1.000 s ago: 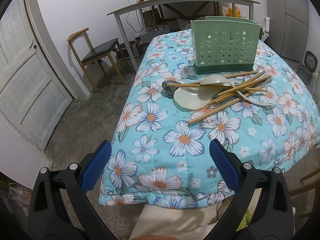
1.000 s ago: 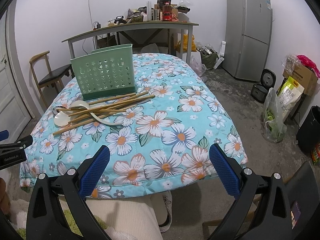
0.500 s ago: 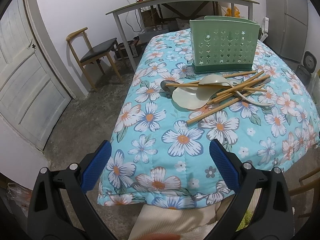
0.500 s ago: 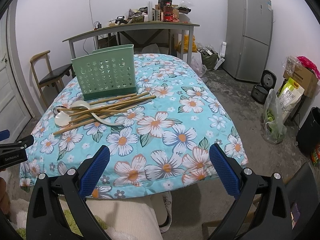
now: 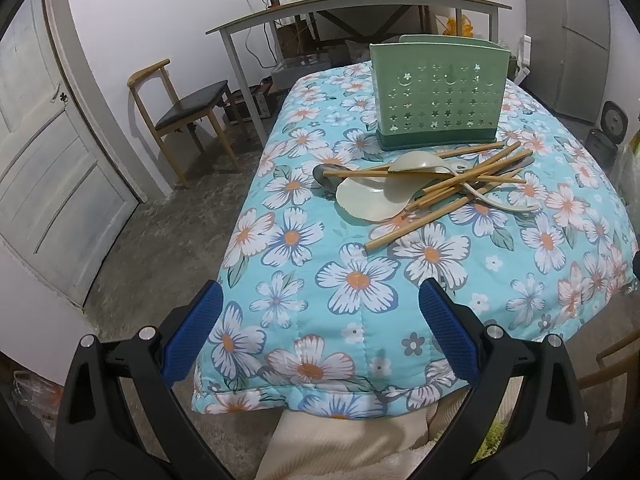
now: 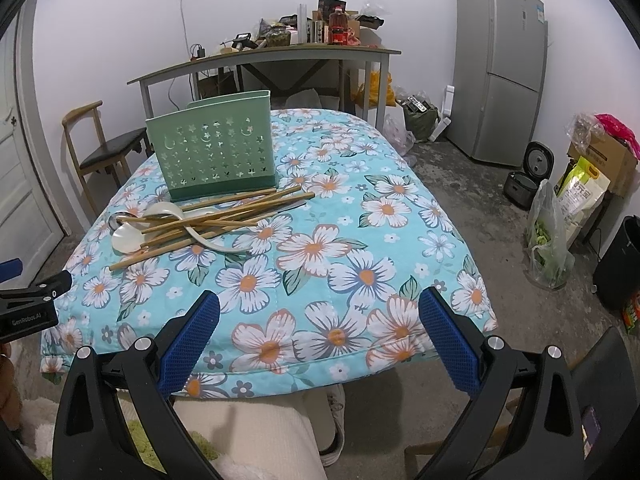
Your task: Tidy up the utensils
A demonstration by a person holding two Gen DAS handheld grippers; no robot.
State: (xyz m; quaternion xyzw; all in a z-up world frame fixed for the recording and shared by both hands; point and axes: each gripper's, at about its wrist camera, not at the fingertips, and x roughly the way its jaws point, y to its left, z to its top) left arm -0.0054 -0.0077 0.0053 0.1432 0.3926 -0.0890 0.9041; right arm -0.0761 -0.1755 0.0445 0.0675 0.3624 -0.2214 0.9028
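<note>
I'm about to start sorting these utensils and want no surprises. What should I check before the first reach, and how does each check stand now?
1. Left tongs open and holding nothing: ok.
2. Right tongs open and holding nothing: ok.
3. Holder upright on the table: ok.
4. Holder compartments free to take utensils: cannot tell, its inside is hidden.
5. One piece can be lifted alone: not ok, the chopsticks lie crossed over the spoons in one pile.
6. Tongs within reach of the pile: not ok, both hover at the near table edge, short of it.
</note>
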